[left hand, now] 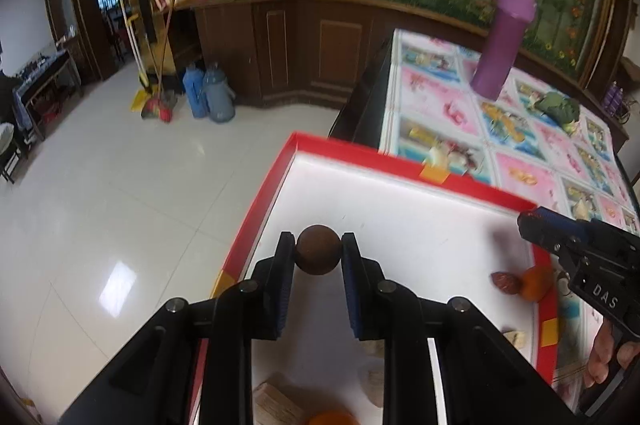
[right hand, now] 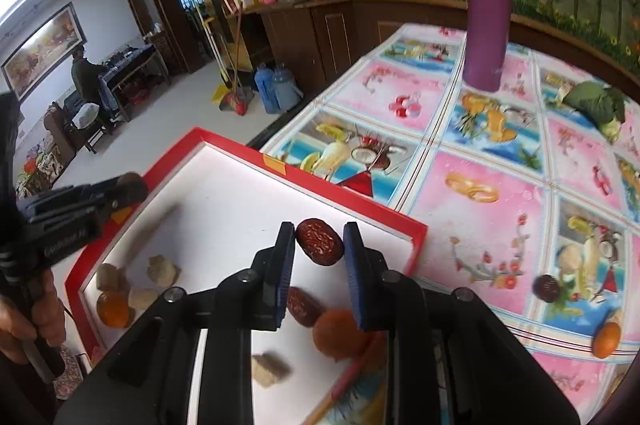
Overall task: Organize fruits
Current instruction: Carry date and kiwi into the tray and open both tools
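I hold one fruit in each gripper over the red box.

My left gripper [left hand: 318, 252] squeezes a round brown fruit [left hand: 318, 249] between its blue pads, above the white floor of the red box [left hand: 404, 174]. My right gripper [right hand: 319, 243] squeezes a wrinkly red date [right hand: 320, 242] above the same box. Down in the box I see another date [right hand: 303, 306] touching an orange fruit [right hand: 340, 334], and pale lumps [right hand: 162, 270] near a second orange fruit [right hand: 113, 309] in the corner. The box sits at the edge of a table with a flowery cloth [right hand: 492, 225]. On the cloth stand a purple bottle [right hand: 486, 13] and a green vegetable [right hand: 596, 105], plus one dark fruit [right hand: 547, 288] and one orange fruit [right hand: 606, 340].
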